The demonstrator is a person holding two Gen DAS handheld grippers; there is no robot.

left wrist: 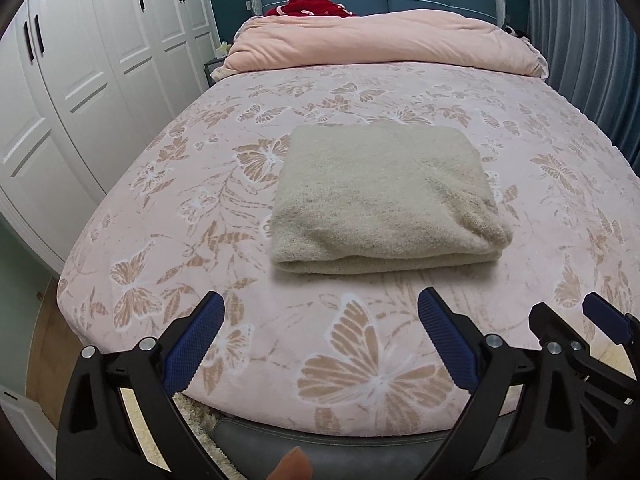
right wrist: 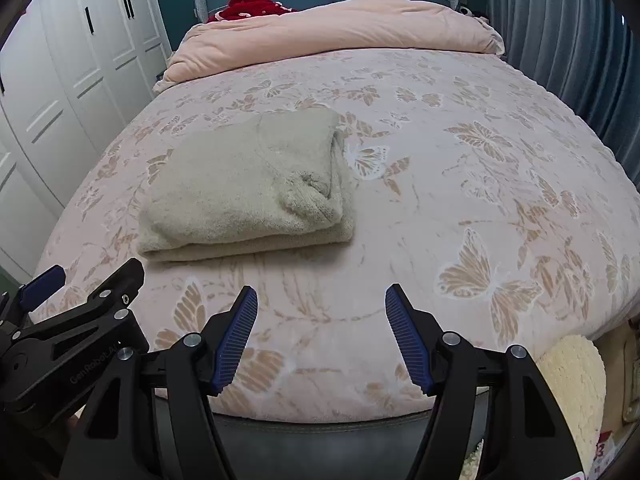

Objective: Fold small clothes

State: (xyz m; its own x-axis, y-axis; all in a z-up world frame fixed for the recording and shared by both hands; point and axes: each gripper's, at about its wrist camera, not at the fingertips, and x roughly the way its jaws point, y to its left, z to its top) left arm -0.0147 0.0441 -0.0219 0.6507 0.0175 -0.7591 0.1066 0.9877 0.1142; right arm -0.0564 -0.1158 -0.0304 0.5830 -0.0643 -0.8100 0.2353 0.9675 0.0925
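A folded beige knitted garment lies flat on the pink butterfly-patterned bed, just beyond both grippers. My left gripper hangs over the near edge of the bed, open wide, with nothing between its blue pads. My right gripper is beside it to the right, also open and holding nothing. Neither gripper touches the garment. The garment's thick folded edge faces me, and a rolled cuff or hem shows at its right corner.
A pink duvet is bunched at the head of the bed, with a red garment behind it. White wardrobes stand on the left, a blue curtain on the right. A cream rug lies by the bed's foot.
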